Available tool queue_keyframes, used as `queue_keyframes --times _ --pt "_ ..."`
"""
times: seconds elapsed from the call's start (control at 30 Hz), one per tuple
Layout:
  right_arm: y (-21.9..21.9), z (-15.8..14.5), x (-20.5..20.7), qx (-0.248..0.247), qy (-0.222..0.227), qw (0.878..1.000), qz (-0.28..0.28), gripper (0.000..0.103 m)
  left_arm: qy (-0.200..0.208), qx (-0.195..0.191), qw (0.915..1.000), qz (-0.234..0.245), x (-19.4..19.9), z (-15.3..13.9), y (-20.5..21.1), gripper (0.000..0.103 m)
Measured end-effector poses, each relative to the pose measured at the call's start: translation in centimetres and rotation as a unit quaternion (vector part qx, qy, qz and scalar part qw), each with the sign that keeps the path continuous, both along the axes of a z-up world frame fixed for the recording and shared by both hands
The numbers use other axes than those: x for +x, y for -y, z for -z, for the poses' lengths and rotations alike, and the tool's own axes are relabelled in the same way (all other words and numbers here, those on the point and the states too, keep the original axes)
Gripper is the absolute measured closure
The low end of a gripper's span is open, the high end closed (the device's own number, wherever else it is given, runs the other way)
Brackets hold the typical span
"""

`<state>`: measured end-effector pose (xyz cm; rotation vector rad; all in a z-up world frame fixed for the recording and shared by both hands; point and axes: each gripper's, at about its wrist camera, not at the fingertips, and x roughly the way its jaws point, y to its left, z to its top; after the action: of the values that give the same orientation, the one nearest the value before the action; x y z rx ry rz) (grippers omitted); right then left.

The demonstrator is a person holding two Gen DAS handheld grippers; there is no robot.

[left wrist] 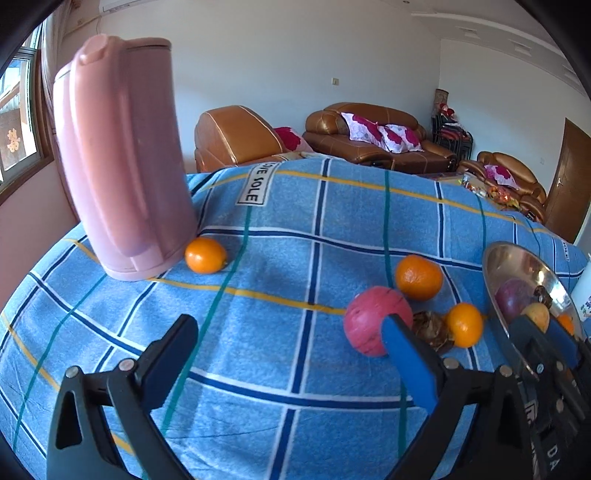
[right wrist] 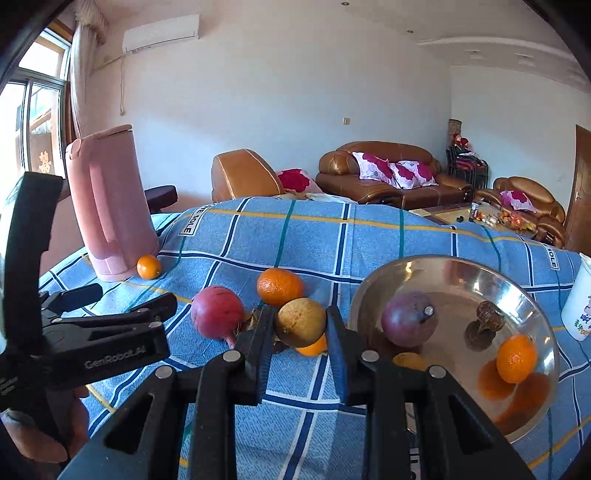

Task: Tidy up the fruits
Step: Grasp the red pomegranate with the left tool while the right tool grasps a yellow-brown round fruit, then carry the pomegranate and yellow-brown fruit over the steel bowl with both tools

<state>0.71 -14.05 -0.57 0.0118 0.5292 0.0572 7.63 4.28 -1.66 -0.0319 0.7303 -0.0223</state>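
Across the lower half of both views ran a bench draped in a blue plaid cloth with yellow, navy and teal lines. Behind it we saw tan leather sofas carrying pink-flowered cushions, white walls, a window at far left and an air conditioner at upper left. A pink kettle stood at left, a small orange touching its base.

Our right gripper was clenched on a yellow-brown round fruit, held just left of the steel bowl at lower right. That bowl held a purple fruit, a brown shrivelled piece and a mandarin. Our left gripper stood released, jaws wide, over bare cloth. Right of centre lay a pink-red fruit, beside its blue finger; whether they touched, we could not tell. A larger orange sat behind it, and a further orange nearer the bowl.
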Motion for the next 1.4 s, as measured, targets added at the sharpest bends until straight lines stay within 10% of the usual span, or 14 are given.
queue_keyframes --times 0.47,0.8,1.4 --pt "2.0 0.1 1.0 0.025 -0.008 0.999 0.021 0.074 -0.006 -0.020 0.9997 0.010 3.9 0.3 3.4 0.009" --pt "2.7 0.7 1.3 0.040 -0.024 0.999 0.029 0.074 -0.053 -0.075 0.9936 0.066 4.6 1.8 4.1 0.048" --pt "2.3 0.0 0.4 0.020 0.011 0.999 0.025 0.074 0.076 -0.016 0.9968 0.017 -0.3 -0.7 3.6 0.049"
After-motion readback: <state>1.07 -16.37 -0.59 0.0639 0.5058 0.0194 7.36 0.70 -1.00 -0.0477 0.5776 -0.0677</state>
